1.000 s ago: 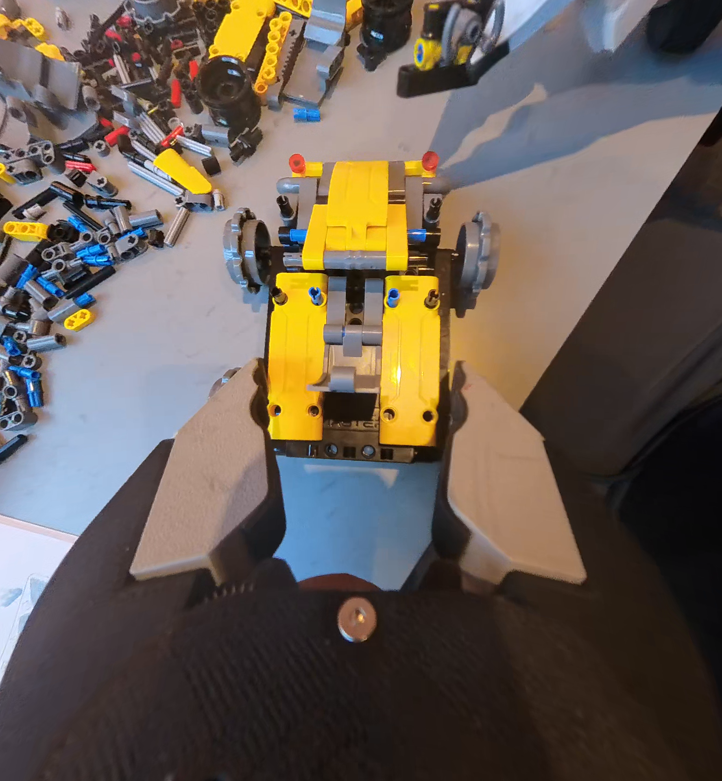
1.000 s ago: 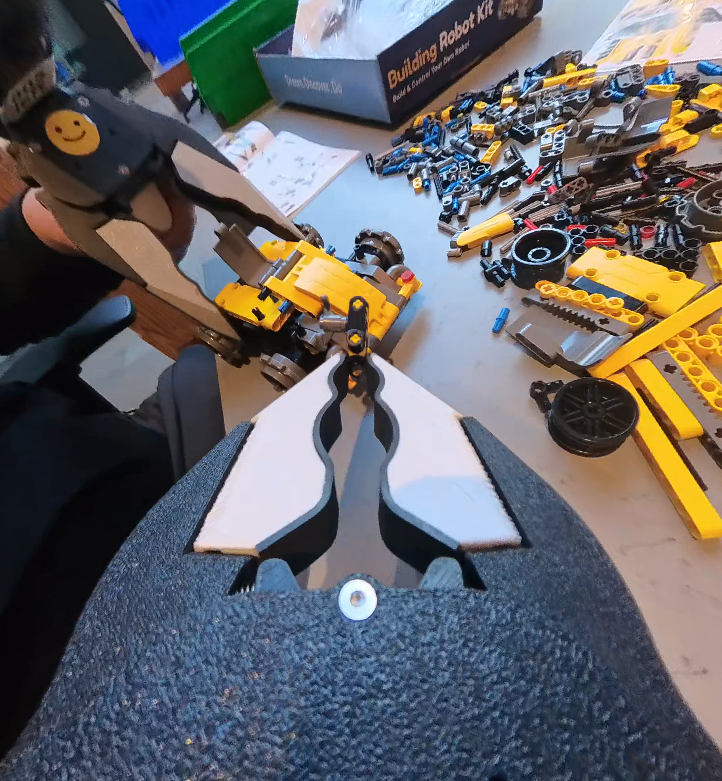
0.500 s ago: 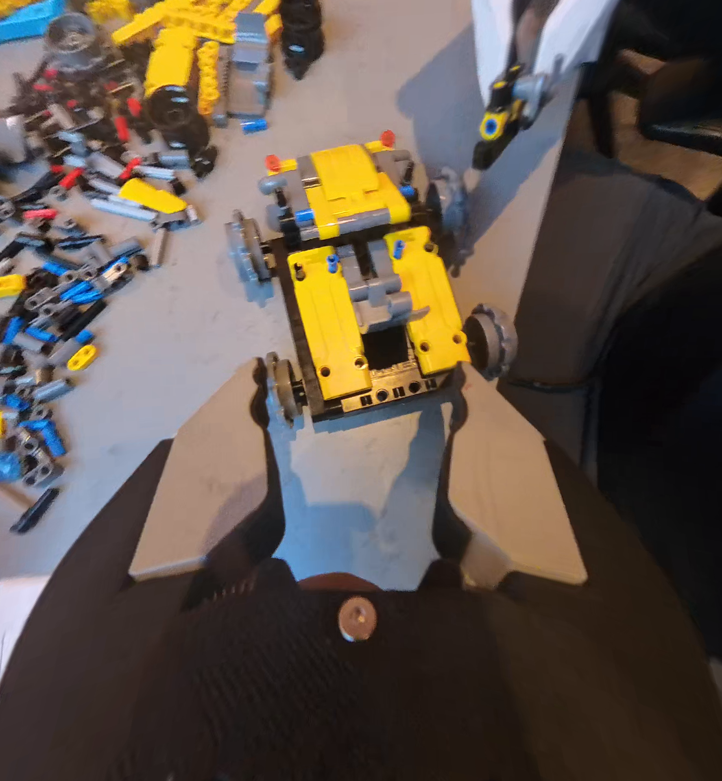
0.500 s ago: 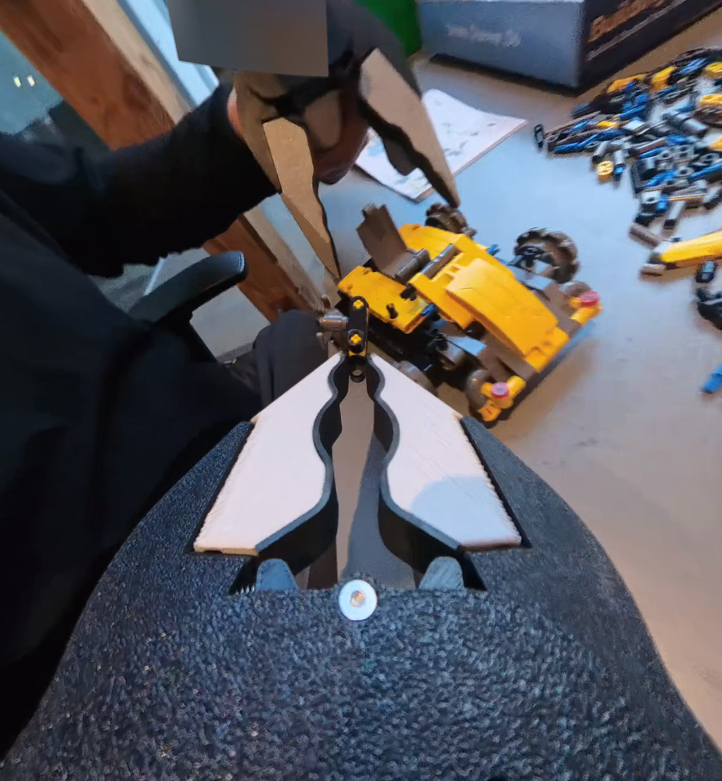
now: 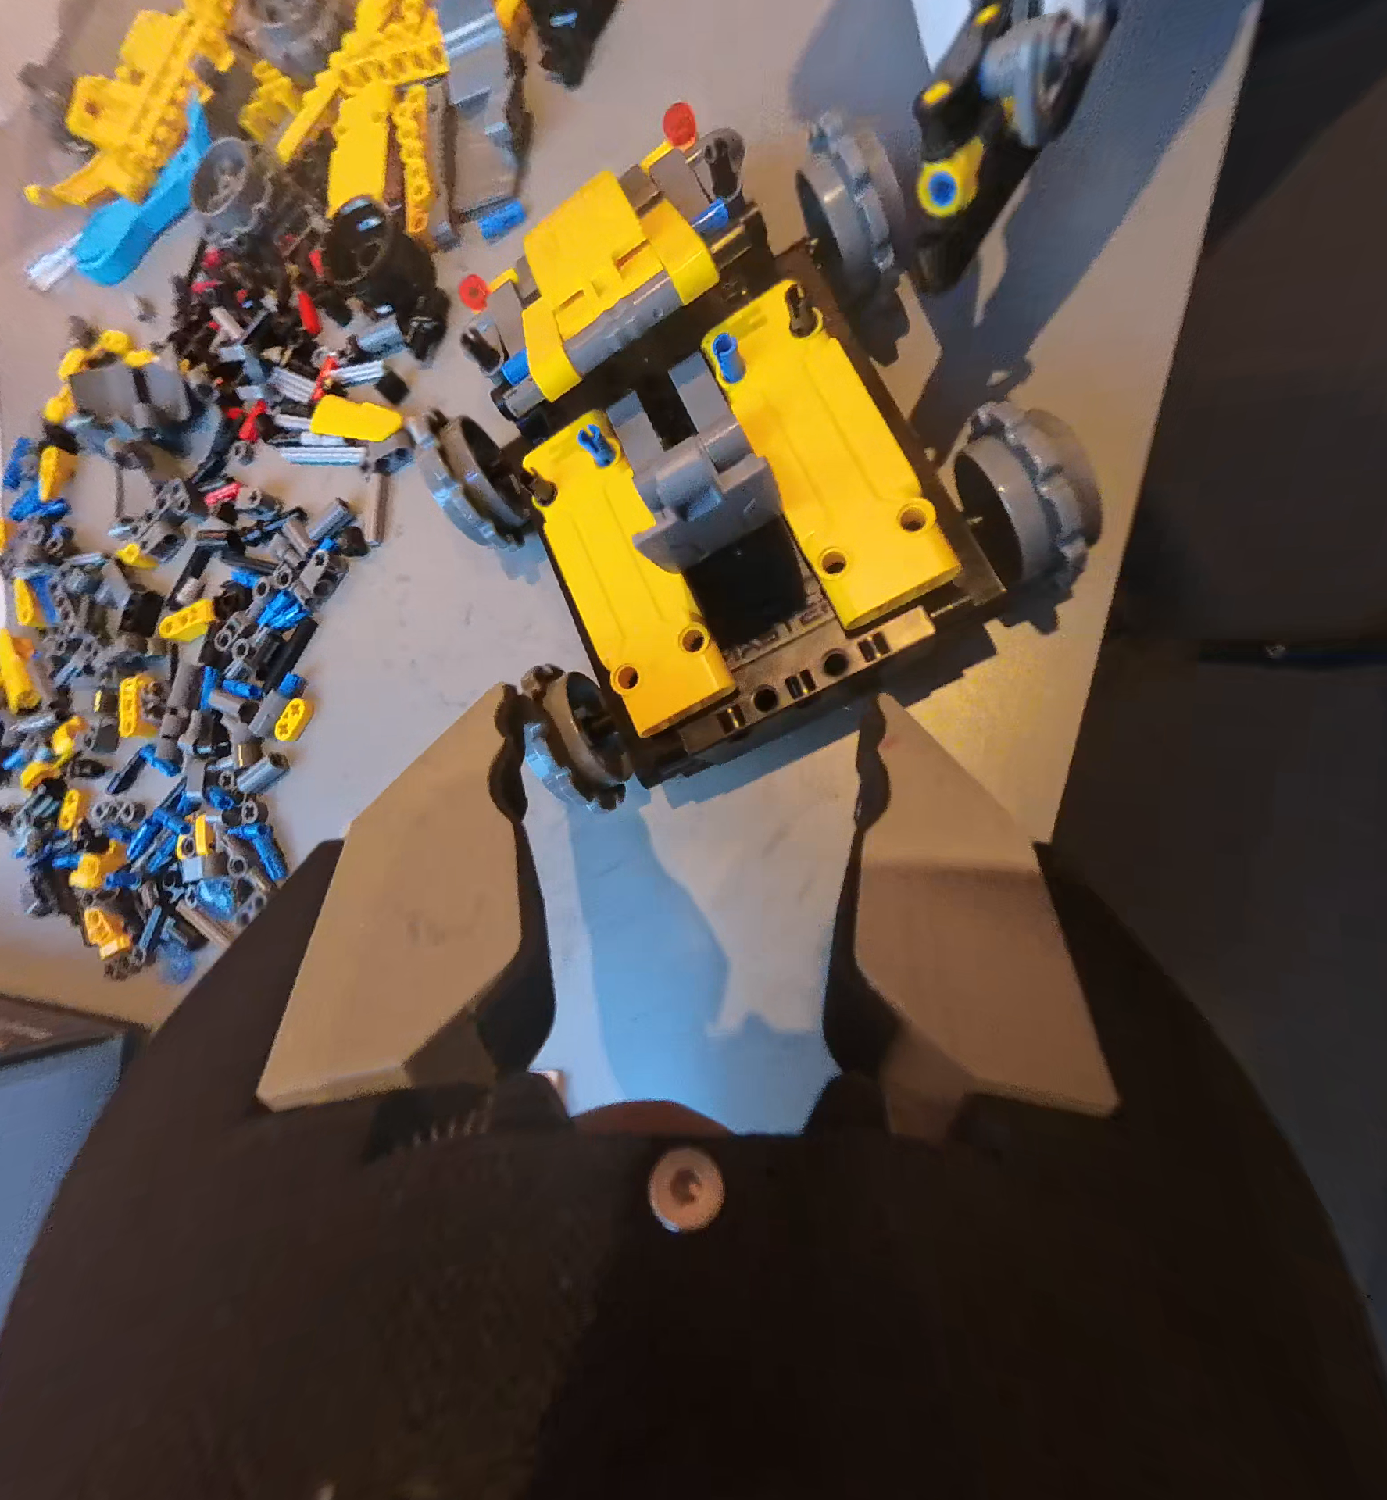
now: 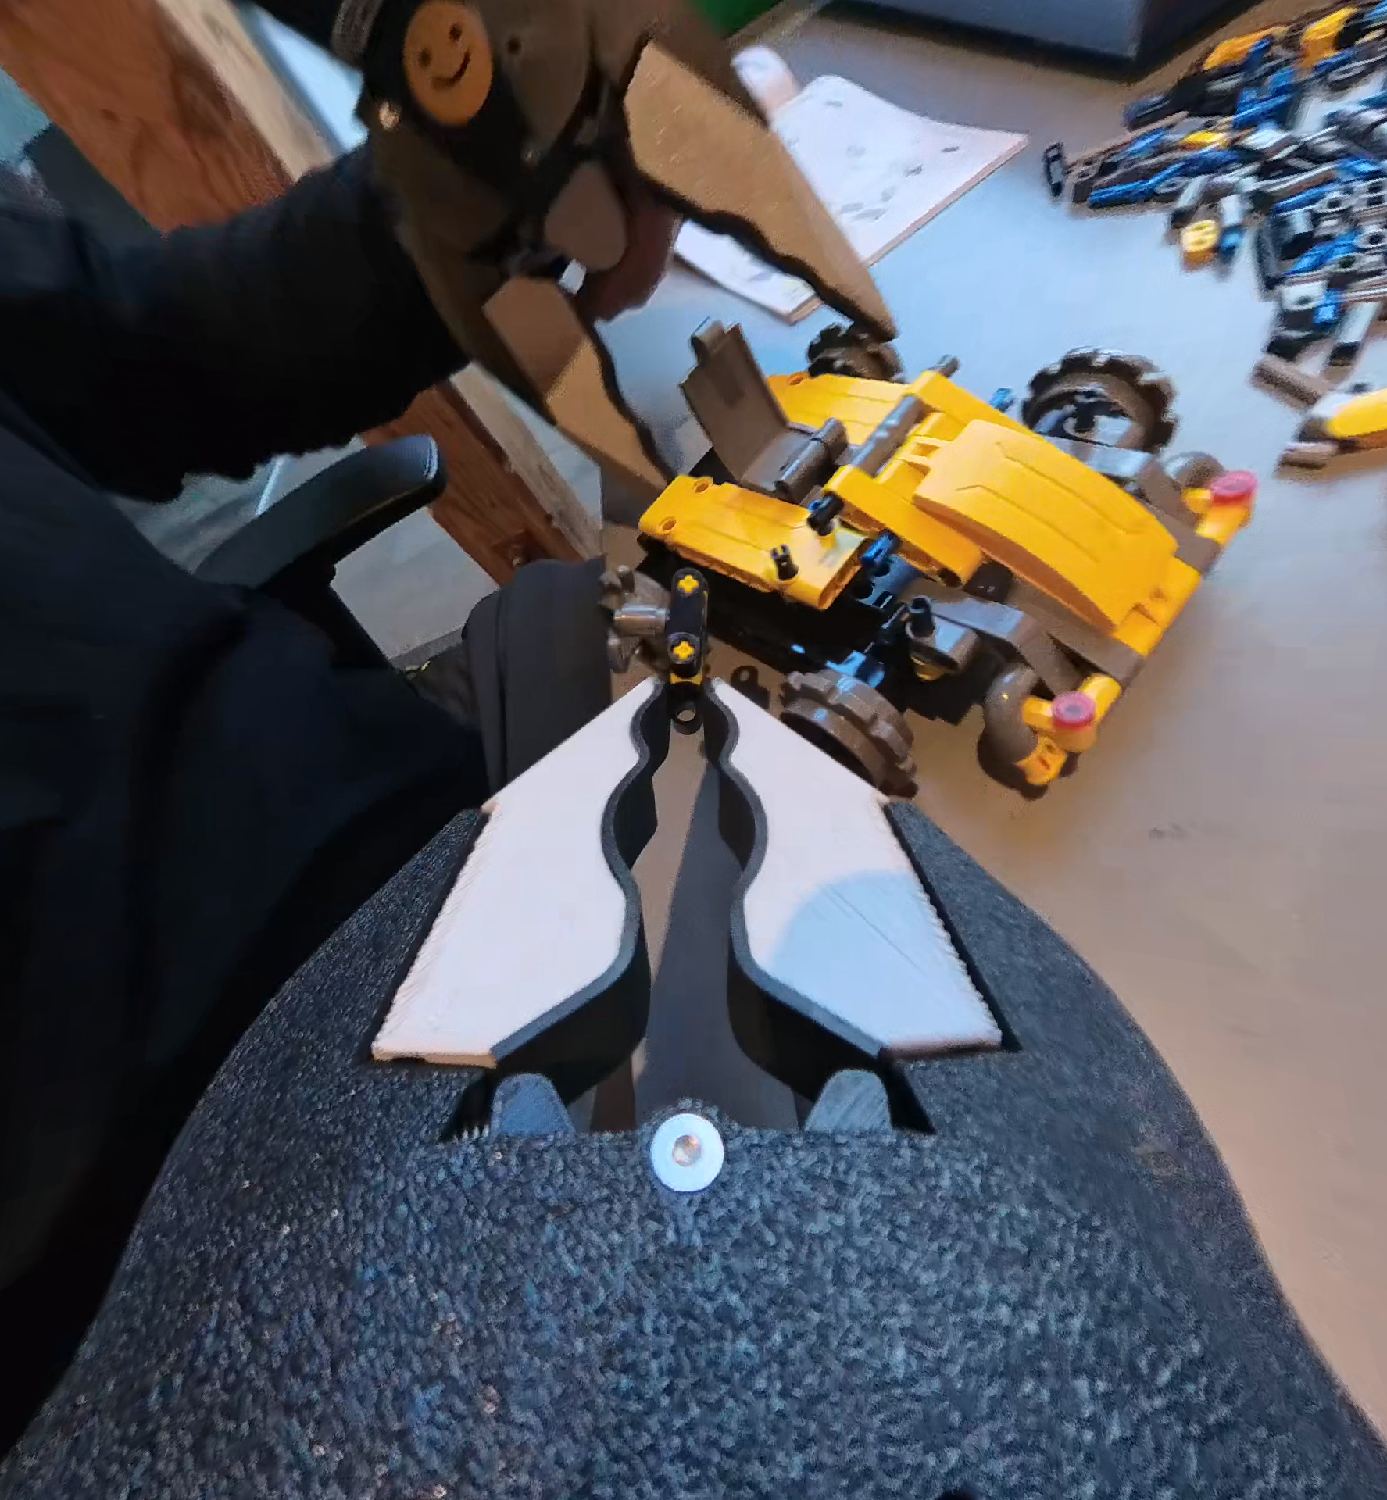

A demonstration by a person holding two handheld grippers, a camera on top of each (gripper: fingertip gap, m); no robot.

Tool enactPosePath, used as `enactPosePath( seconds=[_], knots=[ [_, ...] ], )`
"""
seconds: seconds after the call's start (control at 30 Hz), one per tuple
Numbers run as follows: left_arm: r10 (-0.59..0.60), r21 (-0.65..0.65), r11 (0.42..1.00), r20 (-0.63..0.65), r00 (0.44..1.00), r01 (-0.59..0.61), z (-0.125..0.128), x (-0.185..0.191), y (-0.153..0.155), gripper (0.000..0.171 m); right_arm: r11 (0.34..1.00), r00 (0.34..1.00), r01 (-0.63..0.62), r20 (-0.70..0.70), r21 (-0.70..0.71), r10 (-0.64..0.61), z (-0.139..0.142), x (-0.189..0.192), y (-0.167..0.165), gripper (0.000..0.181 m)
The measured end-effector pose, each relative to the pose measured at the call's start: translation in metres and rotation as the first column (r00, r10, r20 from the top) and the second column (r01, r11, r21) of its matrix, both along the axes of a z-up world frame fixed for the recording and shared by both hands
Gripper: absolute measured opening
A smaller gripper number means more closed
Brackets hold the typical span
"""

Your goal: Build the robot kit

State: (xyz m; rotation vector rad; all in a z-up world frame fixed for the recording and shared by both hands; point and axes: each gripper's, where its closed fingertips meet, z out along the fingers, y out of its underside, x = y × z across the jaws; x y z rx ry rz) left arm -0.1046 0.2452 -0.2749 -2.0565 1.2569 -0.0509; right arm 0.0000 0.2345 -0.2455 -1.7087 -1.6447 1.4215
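Note:
A yellow and black brick-built car (image 5: pixel 738 487) with grey wheels stands on the grey table (image 5: pixel 430 649), near its right edge. My left gripper (image 5: pixel 690 718) is open and empty just behind the car's rear. Its left fingertip (image 5: pixel 487 730) is beside the rear wheel (image 5: pixel 576 739). My right gripper (image 6: pixel 686 698) is shut on a small black beam with yellow pins and a grey axle part (image 6: pixel 686 633). It holds this beam beside the car (image 6: pixel 1039 503), at its rear corner. The beam also shows in the left wrist view (image 5: pixel 950 187). The left gripper's fingers (image 6: pixel 722 162) hang over the car's rear.
A heap of small loose blue, black, grey and yellow pieces (image 5: pixel 186 649) lies left of the car, with larger yellow beams (image 5: pixel 381 138) and a blue part (image 5: pixel 138 219) behind. An instruction booklet (image 6: pixel 876 162) lies on the table. A chair armrest (image 6: pixel 333 503) and a black sleeve (image 6: pixel 227 325) are off the table's edge. Spacing between my two grippers at the tips: around 12 cm.
The left gripper, which flanked the car's rear, has drawn back and turned, so the car lies ahead of its tips. The right gripper moved its beam to the car's rear corner.

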Motion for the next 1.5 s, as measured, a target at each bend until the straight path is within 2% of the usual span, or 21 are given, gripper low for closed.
enactPosePath(
  seconds=[0.1, 0.2, 0.27, 0.3, 0.37, 0.5, 0.67, 0.8, 0.83, 0.93, 1.0, 1.1, 1.13, 1.37, 1.5],
  knots=[
    [0.132, 0.045, 0.990, -0.007, 0.991, -0.131, -0.001, 0.003, 0.002, 0.081, 0.997, 0.997, 0.073, -0.031, -0.023, -0.074, 0.006, 0.004, 0.018, 0.006],
    [0.311, 0.052, 0.949, 0.041, 0.950, -0.312, -0.001, 0.015, 0.003, 0.085, 0.993, 0.991, 0.106, -0.070, -0.060, -0.110, 0.016, 0.011, 0.030, 0.006],
    [0.337, 0.022, 0.941, 0.054, 0.940, -0.338, -0.002, 0.027, -0.004, 0.094, 0.990, 0.989, 0.112, -0.092, -0.084, -0.119, 0.022, 0.015, 0.034, 0.006],
    [0.328, -0.004, 0.944, 0.065, 0.942, -0.329, -0.002, 0.034, -0.007, 0.098, 0.989, 0.988, 0.114, -0.099, -0.093, -0.123, 0.024, 0.016, 0.036, 0.006],
    [0.310, -0.054, 0.951, 0.105, 0.945, -0.306, 0.003, 0.041, -0.013, 0.097, 0.989, 0.986, 0.115, -0.108, -0.098, -0.125, 0.027, 0.019, 0.037, 0.006],
    [0.258, -0.093, 0.965, 0.216, 0.942, -0.243, 0.034, 0.044, -0.022, 0.086, 0.994, 0.989, 0.082, -0.118, -0.071, -0.090, 0.029, 0.020, 0.030, 0.006],
    [0.115, -0.035, 0.993, 0.204, 0.972, -0.111, 0.061, 0.044, -0.015, 0.046, 0.997, 0.992, 0.060, -0.112, -0.049, -0.066, 0.031, 0.011, 0.029, 0.006],
    [0.038, -0.029, 0.999, 0.191, 0.981, -0.033, 0.067, 0.044, 0.014, 0.005, 0.999, 0.993, 0.049, -0.111, 0.004, -0.049, 0.039, -0.001, 0.033, 0.006],
    [0.018, -0.035, 0.999, 0.207, 0.978, -0.011, 0.068, 0.044, 0.022, 0.002, 0.999, 0.993, 0.048, -0.111, 0.023, -0.045, 0.042, -0.005, 0.036, 0.006],
    [-0.048, -0.109, 0.991, 0.258, 0.965, 0.079, 0.067, 0.046, 0.037, 0.008, 0.997, 0.995, 0.037, -0.097, 0.072, -0.030, 0.049, -0.018, 0.043, 0.006],
    [-0.080, -0.151, 0.980, 0.280, 0.957, 0.126, 0.063, 0.048, 0.041, 0.019, 0.995, 0.997, 0.020, -0.079, 0.098, -0.012, 0.049, -0.026, 0.045, 0.006],
    [-0.151, -0.155, 0.964, 0.342, 0.927, 0.214, 0.061, 0.057, 0.038, 0.011, 0.992, 1.000, -0.010, -0.025, 0.129, 0.013, 0.042, -0.036, 0.047, 0.006],
    [-0.162, -0.156, 0.961, 0.347, 0.924, 0.227, 0.059, 0.057, 0.038, 0.006, 0.990, 1.000, -0.013, -0.002, 0.143, 0.013, 0.038, -0.037, 0.048, 0.006],
    [-0.170, -0.153, 0.959, 0.361, 0.917, 0.238, 0.044, 0.053, 0.046, 0.004, 0.984, 0.999, 0.010, 0.050, 0.175, -0.019, 0.023, -0.042, 0.056, 0.006],
    [-0.192, -0.149, 0.956, 0.338, 0.921, 0.254, 0.037, 0.050, 0.047, 0.004, 0.939, 0.992, 0.028, 0.110, 0.342, -0.069, 0.015, -0.032, 0.063, 0.005]
  ],
)
